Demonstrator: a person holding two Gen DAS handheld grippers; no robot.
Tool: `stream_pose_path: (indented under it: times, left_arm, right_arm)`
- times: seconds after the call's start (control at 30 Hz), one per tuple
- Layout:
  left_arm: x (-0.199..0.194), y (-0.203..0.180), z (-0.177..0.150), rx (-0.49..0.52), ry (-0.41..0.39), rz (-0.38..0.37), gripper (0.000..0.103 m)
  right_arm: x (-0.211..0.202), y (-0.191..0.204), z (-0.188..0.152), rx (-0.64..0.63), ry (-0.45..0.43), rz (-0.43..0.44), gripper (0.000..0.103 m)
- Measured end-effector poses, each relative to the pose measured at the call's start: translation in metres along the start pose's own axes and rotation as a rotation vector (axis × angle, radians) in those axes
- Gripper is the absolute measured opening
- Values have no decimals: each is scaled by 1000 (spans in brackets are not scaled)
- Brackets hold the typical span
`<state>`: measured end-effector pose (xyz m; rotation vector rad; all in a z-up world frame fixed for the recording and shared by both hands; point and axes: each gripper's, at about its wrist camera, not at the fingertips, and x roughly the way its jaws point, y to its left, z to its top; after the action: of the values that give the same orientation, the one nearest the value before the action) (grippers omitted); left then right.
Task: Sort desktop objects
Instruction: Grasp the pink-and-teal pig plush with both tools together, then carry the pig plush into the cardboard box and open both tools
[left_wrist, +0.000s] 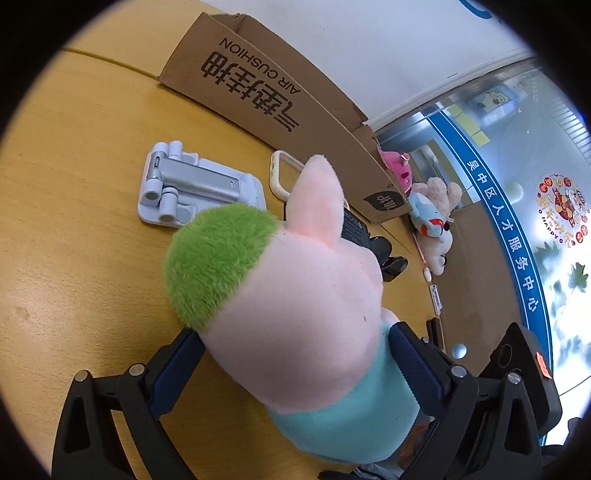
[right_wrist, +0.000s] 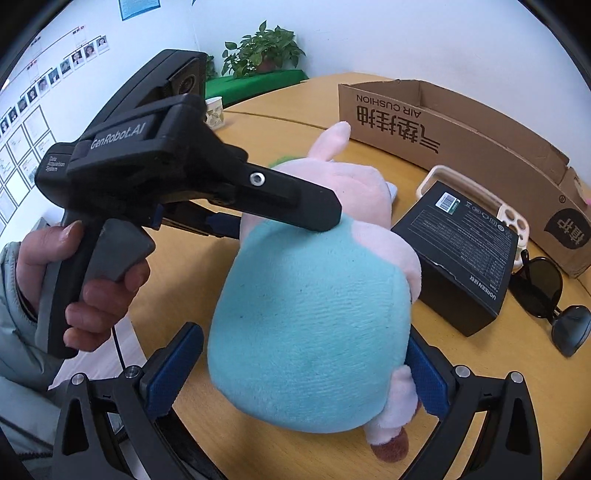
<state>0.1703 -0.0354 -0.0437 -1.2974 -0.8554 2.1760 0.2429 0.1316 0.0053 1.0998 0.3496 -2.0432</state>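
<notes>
A pink pig plush (left_wrist: 306, 295) with a green patch and a teal body fills both views (right_wrist: 310, 317). My left gripper (left_wrist: 295, 365) is shut on the pig plush, with blue pads on both sides of its body. In the right wrist view the left gripper's black finger (right_wrist: 295, 210) presses onto the plush. My right gripper (right_wrist: 303, 373) has its blue pads on either side of the plush's teal body; the left pad stands slightly apart, the right pad touches. The plush rests over the wooden table (left_wrist: 74, 206).
A long cardboard box (left_wrist: 266, 99) stands at the back, also in the right wrist view (right_wrist: 461, 140). A white phone stand (left_wrist: 192, 188), phone case (right_wrist: 513, 221), black box (right_wrist: 461, 251) and sunglasses (right_wrist: 550, 295) lie nearby. More plush toys (left_wrist: 432, 218) sit right of the box.
</notes>
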Motion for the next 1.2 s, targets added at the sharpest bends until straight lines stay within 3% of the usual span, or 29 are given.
stream_pose_path:
  times: [0.13, 0.3, 0.93, 1.2]
  left_arm:
    - [-2, -9, -1, 39, -4, 19, 91]
    - [-9, -19, 0, 74, -14, 23, 84]
    - [-37, -49, 24, 184, -99, -57, 83]
    - [-33, -61, 37, 211, -96, -85, 83]
  right_arm:
    - [-1, -2, -5, 8, -7, -8, 91]
    - [-4, -3, -7, 43, -28, 24, 85]
    - [-45, 22, 9, 41, -118, -52, 84]
    - [-61, 22, 17, 53, -135, -92, 84]
